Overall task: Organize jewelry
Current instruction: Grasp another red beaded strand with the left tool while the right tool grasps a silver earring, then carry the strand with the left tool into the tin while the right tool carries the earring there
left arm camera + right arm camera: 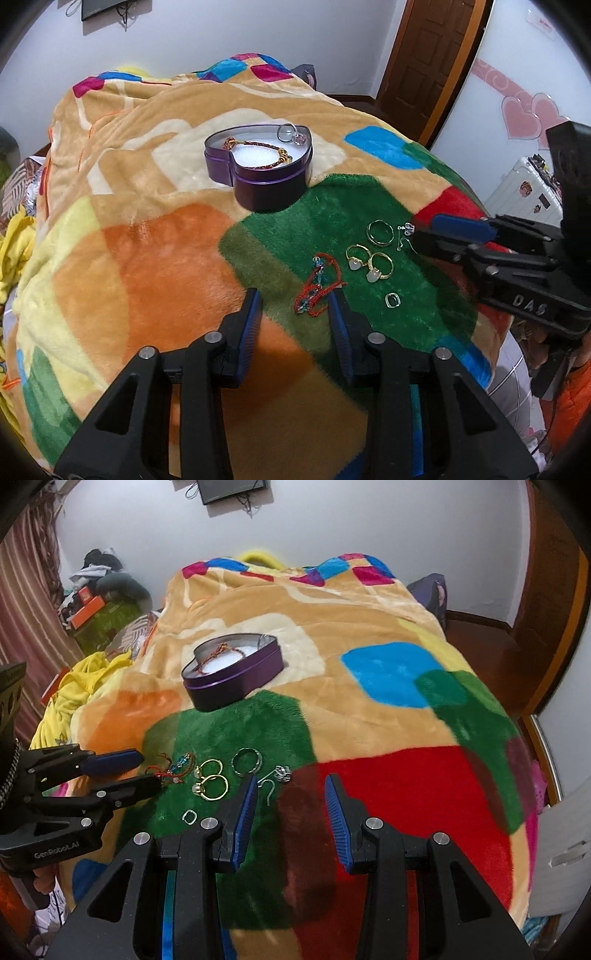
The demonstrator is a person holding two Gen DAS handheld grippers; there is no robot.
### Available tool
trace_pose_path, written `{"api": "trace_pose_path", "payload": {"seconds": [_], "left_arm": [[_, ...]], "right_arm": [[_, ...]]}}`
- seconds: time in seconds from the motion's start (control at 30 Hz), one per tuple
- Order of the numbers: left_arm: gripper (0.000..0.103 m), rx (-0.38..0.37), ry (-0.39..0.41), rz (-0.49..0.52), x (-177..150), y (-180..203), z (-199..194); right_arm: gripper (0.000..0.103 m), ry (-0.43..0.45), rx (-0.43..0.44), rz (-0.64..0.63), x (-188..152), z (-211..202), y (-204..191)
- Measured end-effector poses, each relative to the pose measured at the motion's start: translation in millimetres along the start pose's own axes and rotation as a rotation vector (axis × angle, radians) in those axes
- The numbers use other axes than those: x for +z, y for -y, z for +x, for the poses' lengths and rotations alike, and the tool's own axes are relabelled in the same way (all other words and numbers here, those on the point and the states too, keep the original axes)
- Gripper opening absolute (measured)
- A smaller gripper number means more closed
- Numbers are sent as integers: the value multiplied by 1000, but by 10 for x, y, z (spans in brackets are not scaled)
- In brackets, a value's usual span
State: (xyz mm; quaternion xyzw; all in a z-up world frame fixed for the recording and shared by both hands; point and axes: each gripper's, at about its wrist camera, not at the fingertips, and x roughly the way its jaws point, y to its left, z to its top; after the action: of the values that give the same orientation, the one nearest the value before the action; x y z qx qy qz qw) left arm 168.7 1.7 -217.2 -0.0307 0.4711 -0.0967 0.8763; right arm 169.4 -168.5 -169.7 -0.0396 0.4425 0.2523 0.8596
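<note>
Jewelry: loose rings (370, 263) and red bracelet (317, 286) await the heart tin (258, 162); left gripper (295, 306) and right gripper (290, 792) fingers wide, empty.

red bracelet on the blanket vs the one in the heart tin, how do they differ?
The red bracelet lies loose and bunched on the green patch of the blanket, with blue beads; the braided bracelet sits spread out in a curve on the white pad inside the heart tin. The first is bright red, the second darker red with gold. The left gripper, open, is at the first. Both are cord-like.
</note>
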Motion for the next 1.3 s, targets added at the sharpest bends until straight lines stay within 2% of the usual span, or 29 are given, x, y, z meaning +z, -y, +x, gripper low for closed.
{"api": "trace_pose_path", "payload": {"seconds": [0.07, 0.17, 0.3, 0.37, 0.4, 0.67, 1.3], "left_arm": [[28, -9, -5, -3, -2, 0, 39], [21, -13, -7, -3, -4, 15, 77], [6, -24, -9, -8, -8, 26, 95], [6, -22, -4, -8, -10, 23, 86], [6, -20, -2, -9, -10, 24, 80], [6, -9, 17, -24, 17, 5, 4], [6, 27, 187, -45, 403, -166, -518]], "right_arm": [[34, -2, 3, -9, -3, 32, -17], [28, 0, 4, -22, -1, 67, -39], [17, -4, 12, -26, -8, 97, -28], [10, -3, 19, -27, 0, 107, -24], [10, -4, 20, -28, -5, 105, -16], [9, 20, 11, -43, 13, 30, -60], [9, 162, -1, -48, 366, -366, -134]]}}
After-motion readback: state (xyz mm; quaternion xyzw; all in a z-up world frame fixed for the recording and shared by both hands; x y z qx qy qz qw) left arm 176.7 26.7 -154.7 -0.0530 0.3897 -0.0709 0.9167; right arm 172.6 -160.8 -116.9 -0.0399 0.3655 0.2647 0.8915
